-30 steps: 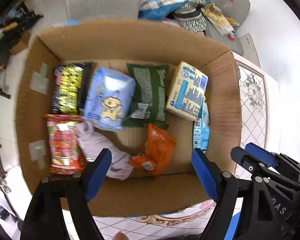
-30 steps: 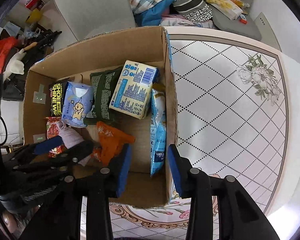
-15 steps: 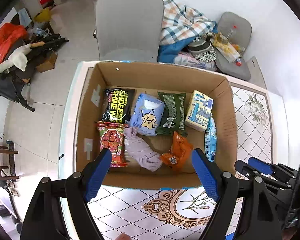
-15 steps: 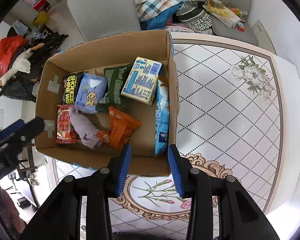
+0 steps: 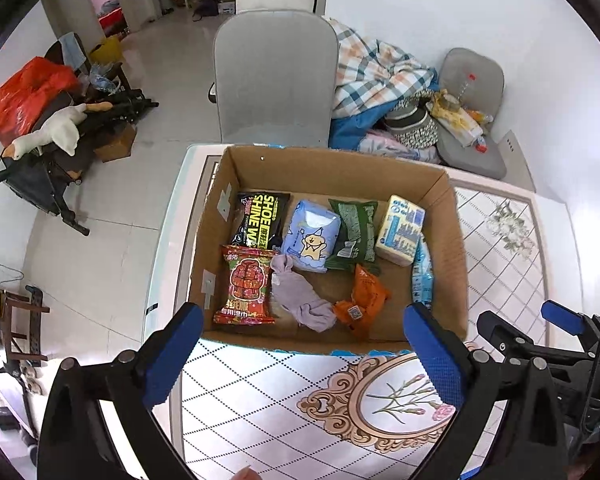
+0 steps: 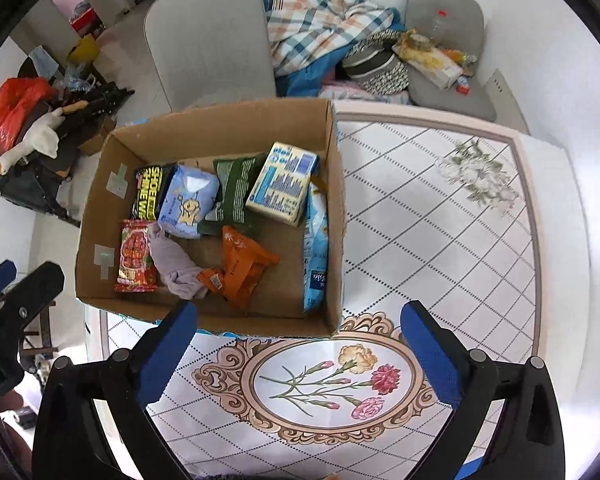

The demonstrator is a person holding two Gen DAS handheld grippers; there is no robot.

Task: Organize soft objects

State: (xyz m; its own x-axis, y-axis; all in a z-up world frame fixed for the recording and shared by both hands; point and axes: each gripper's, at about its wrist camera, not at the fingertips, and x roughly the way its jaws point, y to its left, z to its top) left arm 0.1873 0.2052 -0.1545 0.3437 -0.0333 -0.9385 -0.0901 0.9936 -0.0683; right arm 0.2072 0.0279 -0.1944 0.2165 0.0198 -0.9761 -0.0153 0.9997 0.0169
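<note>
Black clamp arms, blue-padded jaws, silver screws.

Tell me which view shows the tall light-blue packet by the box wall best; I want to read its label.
The right wrist view: the light-blue packet shows its whole face along the cardboard box wall, though the print stays too small to read. In the left wrist view the same packet appears as a narrow, edge-on strip, its top behind the yellow-and-blue pack.
</note>
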